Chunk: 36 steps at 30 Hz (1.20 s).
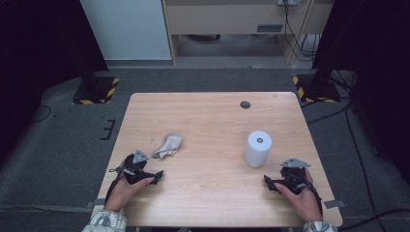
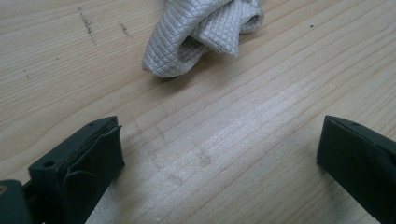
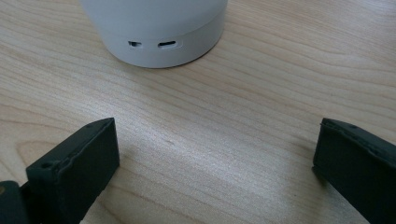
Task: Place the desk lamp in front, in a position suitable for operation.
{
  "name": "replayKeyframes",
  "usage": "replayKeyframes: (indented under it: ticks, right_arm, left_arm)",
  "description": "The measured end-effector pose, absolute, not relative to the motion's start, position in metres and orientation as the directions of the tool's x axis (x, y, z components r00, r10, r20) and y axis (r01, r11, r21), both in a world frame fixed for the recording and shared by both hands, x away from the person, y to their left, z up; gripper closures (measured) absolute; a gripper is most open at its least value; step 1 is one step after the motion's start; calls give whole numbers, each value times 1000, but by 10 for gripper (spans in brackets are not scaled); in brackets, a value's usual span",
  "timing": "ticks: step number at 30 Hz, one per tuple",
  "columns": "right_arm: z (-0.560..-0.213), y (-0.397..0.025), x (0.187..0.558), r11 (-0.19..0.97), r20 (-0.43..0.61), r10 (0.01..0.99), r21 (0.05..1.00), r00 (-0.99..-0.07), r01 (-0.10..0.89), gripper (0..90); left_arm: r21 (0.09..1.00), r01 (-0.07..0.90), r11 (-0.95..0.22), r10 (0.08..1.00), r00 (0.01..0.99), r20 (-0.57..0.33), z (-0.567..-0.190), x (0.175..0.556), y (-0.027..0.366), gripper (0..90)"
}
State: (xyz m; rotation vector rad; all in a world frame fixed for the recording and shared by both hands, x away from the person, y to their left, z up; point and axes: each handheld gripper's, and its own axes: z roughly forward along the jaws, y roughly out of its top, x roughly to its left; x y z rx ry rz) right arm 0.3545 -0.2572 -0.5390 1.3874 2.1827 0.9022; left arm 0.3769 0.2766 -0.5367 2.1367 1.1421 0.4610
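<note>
Left gripper (image 1: 155, 178) low over the near-left table (image 1: 212, 116), jaws wide apart, crumpled white cloth (image 1: 168, 145) just ahead, white cylinder (image 1: 257, 149) upright at right, right gripper (image 1: 267, 181) near it, jaws spread, holding nothing

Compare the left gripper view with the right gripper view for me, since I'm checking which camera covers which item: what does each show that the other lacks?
The left gripper view has the crumpled white quilted cloth lying ahead of the left gripper. The right gripper view has the base of the white cylinder, with two small slots low on its wall, ahead of the right gripper. Both show the pale wooden table and two black jaws standing wide apart with nothing between them.
</note>
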Motion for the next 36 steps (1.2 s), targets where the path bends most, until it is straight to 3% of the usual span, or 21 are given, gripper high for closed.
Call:
replayKeyframes:
  ticks: [11, 12, 19, 24, 36]
  right_arm:
    - [-538, -258, 352, 305, 9, 901, 697, -433, 649, 13]
    - [-535, -259, 352, 283, 49, 898, 698, -438, 657, 55]
    - [-529, -257, 352, 263, 79, 890, 717, -450, 646, 48]
    - [-510, -251, 353, 242, 107, 874, 750, -474, 616, 52]
    - [-465, -225, 381, 286, 61, 845, 787, -531, 546, 40]
  left_arm:
    - [696, 597, -399, 831, 556, 0, -537, 376, 277, 0]
    - [695, 598, -399, 832, 555, 0, -537, 376, 277, 0]
    - [696, 598, -399, 831, 556, 0, -537, 376, 277, 0]
    - [696, 597, -399, 831, 556, 0, -537, 377, 277, 0]
    - [696, 599, -397, 833, 553, 0, -537, 377, 277, 0]
